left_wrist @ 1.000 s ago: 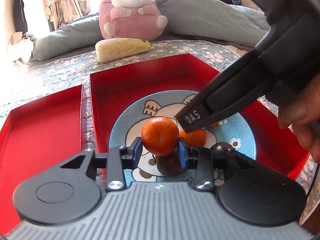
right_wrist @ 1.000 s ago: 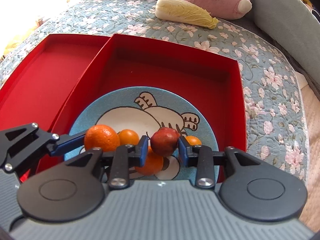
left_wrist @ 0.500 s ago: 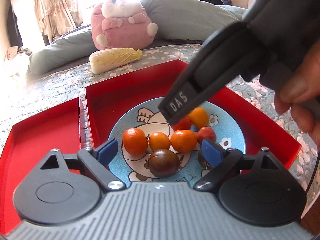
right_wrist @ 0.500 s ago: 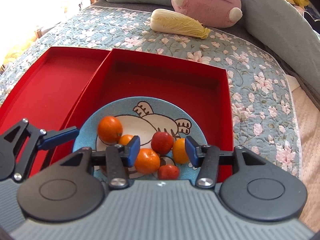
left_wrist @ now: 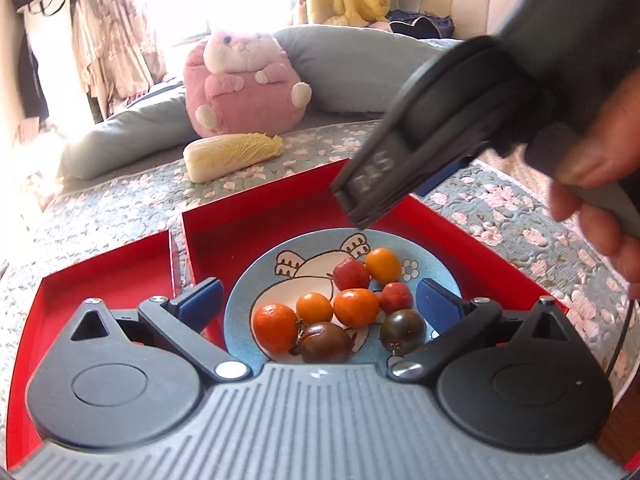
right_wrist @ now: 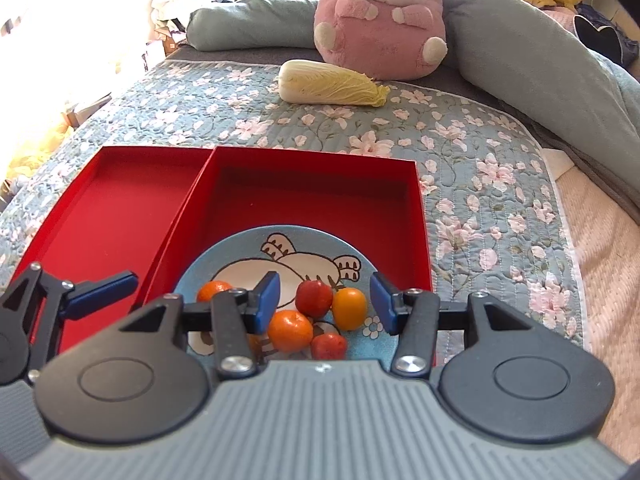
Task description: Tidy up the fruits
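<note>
Left wrist: fruits point(left_wrist: 356, 307) on plate point(left_wrist: 430, 268) below left hand-held gripper point(left_wrist: 318, 300), jaws opening, empty.

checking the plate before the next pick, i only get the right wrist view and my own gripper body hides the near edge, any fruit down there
Observer: Yes. The left wrist view shows one dark fruit and a second dark fruit at the near edge of the plate.
Operator: so how many fruits in all
Observer: Eight lie on the plate in that view.
Operator: left gripper holding any
Observer: No. The left gripper has its fingers opening wide above the plate, with nothing gripped between them.
</note>
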The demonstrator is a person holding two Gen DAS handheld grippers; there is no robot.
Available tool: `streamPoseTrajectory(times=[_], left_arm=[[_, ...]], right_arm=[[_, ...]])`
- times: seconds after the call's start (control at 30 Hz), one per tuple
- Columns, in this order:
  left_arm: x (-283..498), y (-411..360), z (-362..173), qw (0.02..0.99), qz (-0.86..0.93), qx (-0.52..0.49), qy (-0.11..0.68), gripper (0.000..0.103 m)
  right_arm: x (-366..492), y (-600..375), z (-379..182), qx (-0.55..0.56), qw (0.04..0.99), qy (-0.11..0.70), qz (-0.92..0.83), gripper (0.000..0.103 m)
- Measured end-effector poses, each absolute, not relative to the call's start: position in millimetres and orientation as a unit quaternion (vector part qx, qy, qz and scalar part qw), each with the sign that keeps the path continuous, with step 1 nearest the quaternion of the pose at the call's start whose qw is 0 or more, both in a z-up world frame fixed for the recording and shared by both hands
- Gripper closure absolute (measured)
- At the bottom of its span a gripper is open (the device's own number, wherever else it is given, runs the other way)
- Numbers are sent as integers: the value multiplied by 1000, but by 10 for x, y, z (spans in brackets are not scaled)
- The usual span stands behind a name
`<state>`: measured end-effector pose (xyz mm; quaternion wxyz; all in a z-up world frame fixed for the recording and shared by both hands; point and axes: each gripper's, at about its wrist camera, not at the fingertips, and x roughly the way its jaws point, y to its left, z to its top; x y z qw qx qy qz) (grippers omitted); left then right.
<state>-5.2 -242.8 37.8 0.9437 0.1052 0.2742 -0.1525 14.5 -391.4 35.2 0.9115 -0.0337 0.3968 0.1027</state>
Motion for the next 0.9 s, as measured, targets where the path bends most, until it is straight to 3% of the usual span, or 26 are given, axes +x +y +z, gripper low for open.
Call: streamPoseTrajectory(times=[0.37,0.47,0.9], left_arm=[[-277,-2196,553,944,-116,60,303,0],[-418,-2173,583,942,-124,70,302,0],[-1076,-2021,631,933,-159,63,316,0]], right_arm=[[-214,-4091,517,26,925,372,68,50],[-330,-4065,543,33,927,371,45,34],[-903,-3905,459,24,925,376,51,33]])
